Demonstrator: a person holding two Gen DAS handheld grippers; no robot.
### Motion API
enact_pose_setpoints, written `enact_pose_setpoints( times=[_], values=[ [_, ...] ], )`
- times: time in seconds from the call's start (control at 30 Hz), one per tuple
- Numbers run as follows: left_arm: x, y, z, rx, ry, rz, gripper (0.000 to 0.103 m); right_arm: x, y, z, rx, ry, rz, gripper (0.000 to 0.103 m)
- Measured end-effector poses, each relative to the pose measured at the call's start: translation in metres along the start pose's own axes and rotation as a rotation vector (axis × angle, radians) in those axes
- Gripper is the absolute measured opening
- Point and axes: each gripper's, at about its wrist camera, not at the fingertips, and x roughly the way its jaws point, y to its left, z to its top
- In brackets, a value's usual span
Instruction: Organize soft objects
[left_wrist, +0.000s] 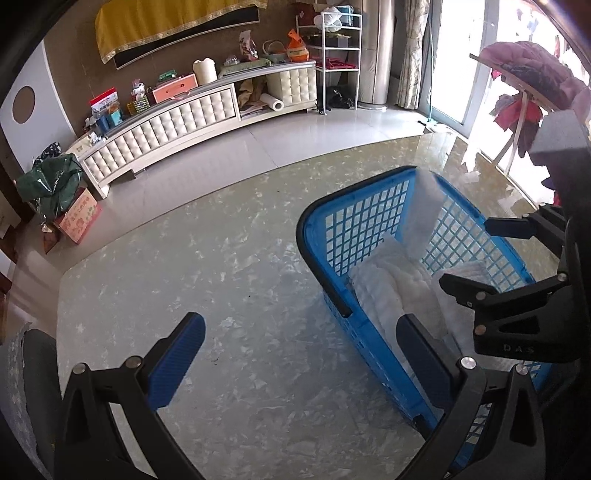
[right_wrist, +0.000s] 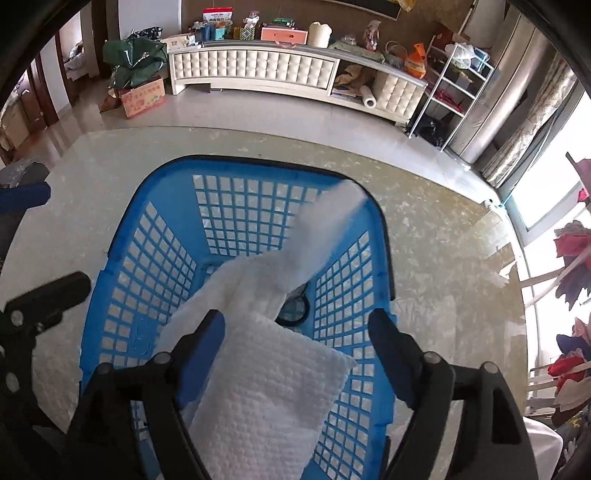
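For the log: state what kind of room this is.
Likely a home living room: a long tufted TV cabinet cluttered with household items, a curtained glass door, and a blue laundry basket on a marbled table.

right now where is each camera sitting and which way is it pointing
Left wrist: on the left gripper, beside the blue basket, facing the marbled table; own open fingers and the right gripper show.
Right wrist: above the basket, looking down at the white cloth; own open fingers show.
Shared: basket, cloth, table, TV cabinet.

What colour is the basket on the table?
Blue, with a black rim; the basket shows best in the right wrist view.
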Motion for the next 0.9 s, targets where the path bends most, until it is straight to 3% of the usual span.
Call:
enact_pose_setpoints(
  times=[0.23, 0.37, 0.6, 0.9],
  values=[
    [-0.022, 0.003, -0.006, -0.009, -0.042, 0.005, 0.103, -0.026, -0.002, -0.009, 0.017, -0.071, -0.020, 0.090],
    [-0.042, 0.003, -0.011, -0.013, -0.080, 0.011, 0.103, -0.054, -0.006, -0.022, 0.086, -0.153, 0.011, 0.103],
    [-0.092, -0.001, -0.031, -0.006, -0.204, -0.006, 0.103, -0.107, -0.010, -0.046, 0.208, -0.287, 0.091, 0.103],
    [-0.169, 0.011, -0.065, -0.105, -0.401, 0.005, 0.103, -0.182, 0.016, -0.070, 0.212, -0.483, 0.100, 0.103]
  ],
)
